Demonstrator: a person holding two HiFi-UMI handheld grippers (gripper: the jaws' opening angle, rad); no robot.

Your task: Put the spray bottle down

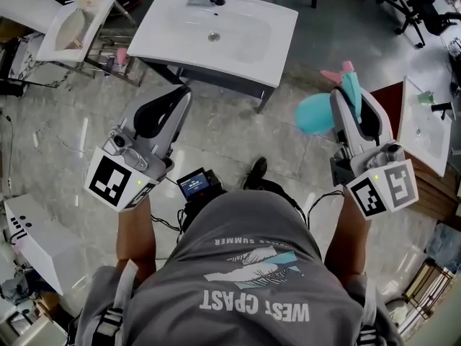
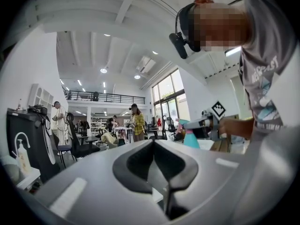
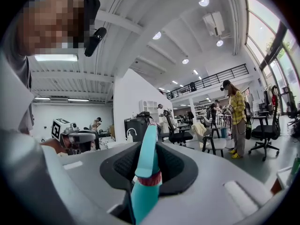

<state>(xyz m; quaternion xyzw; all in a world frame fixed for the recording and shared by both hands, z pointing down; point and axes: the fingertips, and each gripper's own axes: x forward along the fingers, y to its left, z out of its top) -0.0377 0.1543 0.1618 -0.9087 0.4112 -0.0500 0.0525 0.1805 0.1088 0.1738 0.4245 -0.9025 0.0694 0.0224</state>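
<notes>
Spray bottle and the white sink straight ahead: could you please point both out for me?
spray bottle [image 1: 315, 114], head view, on its teal body.
white sink [image 1: 279, 34], head view, on its right rim.

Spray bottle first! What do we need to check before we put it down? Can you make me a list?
1. Grip: the right gripper has its jaws closed on the spray bottle. Ok.
2. Other hand clear: the left gripper is shut, empty and well apart from the bottle. Ok.
3. Surface underneath: only floor lies below the bottle. Not ok.
4. Landing place free: the white basin ahead has a bare rim. Ok.
5. Bottle upright: cannot tell.
</notes>
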